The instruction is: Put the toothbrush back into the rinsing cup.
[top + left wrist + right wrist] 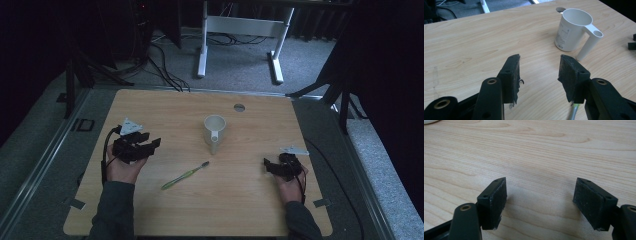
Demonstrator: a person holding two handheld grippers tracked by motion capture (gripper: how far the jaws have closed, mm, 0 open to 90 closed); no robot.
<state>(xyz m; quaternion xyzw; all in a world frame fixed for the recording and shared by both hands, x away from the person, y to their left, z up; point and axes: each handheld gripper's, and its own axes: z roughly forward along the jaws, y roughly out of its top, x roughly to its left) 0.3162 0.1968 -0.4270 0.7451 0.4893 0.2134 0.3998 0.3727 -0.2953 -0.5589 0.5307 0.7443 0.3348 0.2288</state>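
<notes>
DESK: What sits nearest the camera?

FIELD: At about seven o'clock on the wooden table point(240, 210), a person's left gripper point(150, 142) hovers with its jaws parted to a middling gap and nothing between the pads. At four o'clock the right gripper point(268, 165) rests low over bare wood, jaws spread wide and likewise empty.

DESK: And the work itself?

FIELD: Between the two hands, near the table's centre, a green toothbrush point(185, 175) lies flat, bristle end pointing toward one o'clock. In the left gripper view, one end of it peeks in under the right-hand jaw. Beyond it, toward twelve o'clock, stands a white cup point(215, 131), upright, handle turned toward the person, well apart from the brush.

DESK: Where might it slip?

FIELD: The toothbrush is thin and lies flush with the wood, so pads coming down off its line would likely nudge or roll it rather than pinch it. If lifted near one end, it could pivot in the grip and strike the cup's rim, possibly tipping the light cup.
</notes>
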